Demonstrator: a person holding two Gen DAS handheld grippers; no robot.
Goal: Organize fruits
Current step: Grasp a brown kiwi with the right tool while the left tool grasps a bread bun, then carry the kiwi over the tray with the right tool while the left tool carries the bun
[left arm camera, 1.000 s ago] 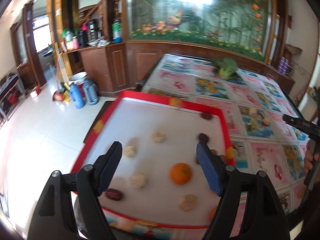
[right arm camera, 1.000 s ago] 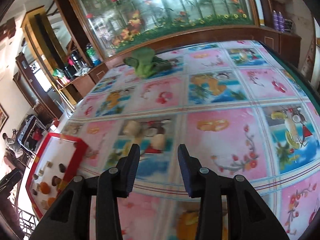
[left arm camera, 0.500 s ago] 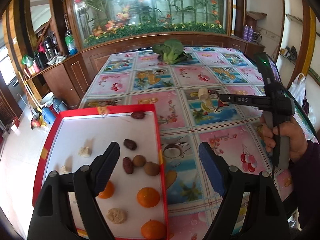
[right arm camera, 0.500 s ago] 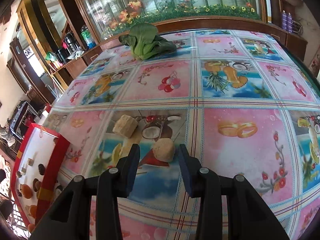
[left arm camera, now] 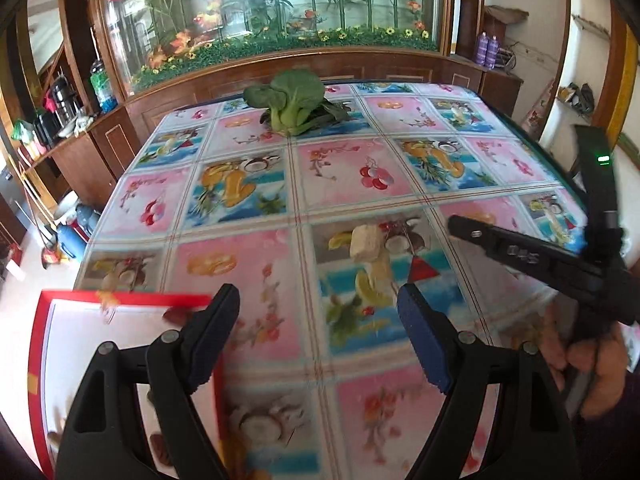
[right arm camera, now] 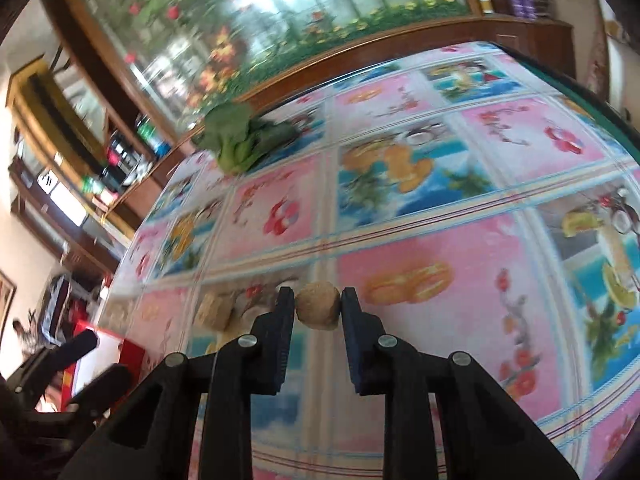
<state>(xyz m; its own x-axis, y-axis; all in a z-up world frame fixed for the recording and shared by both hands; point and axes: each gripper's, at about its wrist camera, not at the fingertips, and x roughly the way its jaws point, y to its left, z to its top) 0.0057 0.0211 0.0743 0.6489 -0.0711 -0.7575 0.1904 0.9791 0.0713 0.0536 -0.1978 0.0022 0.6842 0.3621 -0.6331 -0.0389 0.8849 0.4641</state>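
My right gripper (right arm camera: 318, 306) is shut on a round tan fruit (right arm camera: 318, 309), held just above the fruit-print tablecloth (right arm camera: 420, 184). A second pale tan piece (right arm camera: 214, 312) lies on the cloth just to its left; it also shows in the left wrist view (left arm camera: 366, 243). My left gripper (left arm camera: 319, 312) is open and empty, over the cloth beside the red-rimmed white tray (left arm camera: 120, 300) at lower left. The tray holds small dark and orange fruits, mostly hidden behind my left fingers. The right gripper shows in the left wrist view (left arm camera: 460, 226), at the right.
A green leafy vegetable (left arm camera: 294, 106) lies at the far side of the table, also in the right wrist view (right arm camera: 236, 140). A wooden cabinet with an aquarium (left arm camera: 280, 12) stands behind. The table's right edge (right arm camera: 600, 108) is near.
My right gripper has closed on the round tan fruit and lifted it. My left gripper has swung right, off the tray and over the cloth.
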